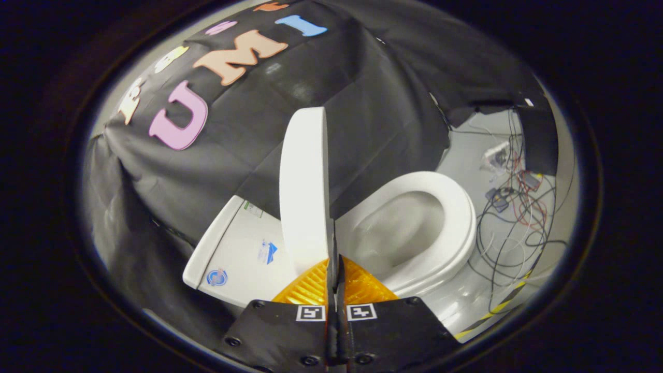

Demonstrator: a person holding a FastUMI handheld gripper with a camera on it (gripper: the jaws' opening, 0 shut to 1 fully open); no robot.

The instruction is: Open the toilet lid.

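Observation:
The white toilet lid (303,186) stands raised, nearly upright and seen almost edge-on, in line with my fingers. Its lower rim runs down into the narrow gap between them. My gripper (333,261) is shut on that rim, one finger on each face of the lid. To the right of the lid the white seat (458,207) lies flat, with the bowl (399,228) showing inside it. Left of the lid lies the flat white tank top (233,248) with small stickers on it.
Black cloth hangs close behind and to the left of the toilet. A tangle of cables (513,217) lies on the pale floor right of the seat, with small devices among them. Yellow-black tape (497,308) marks the floor near the toilet's base.

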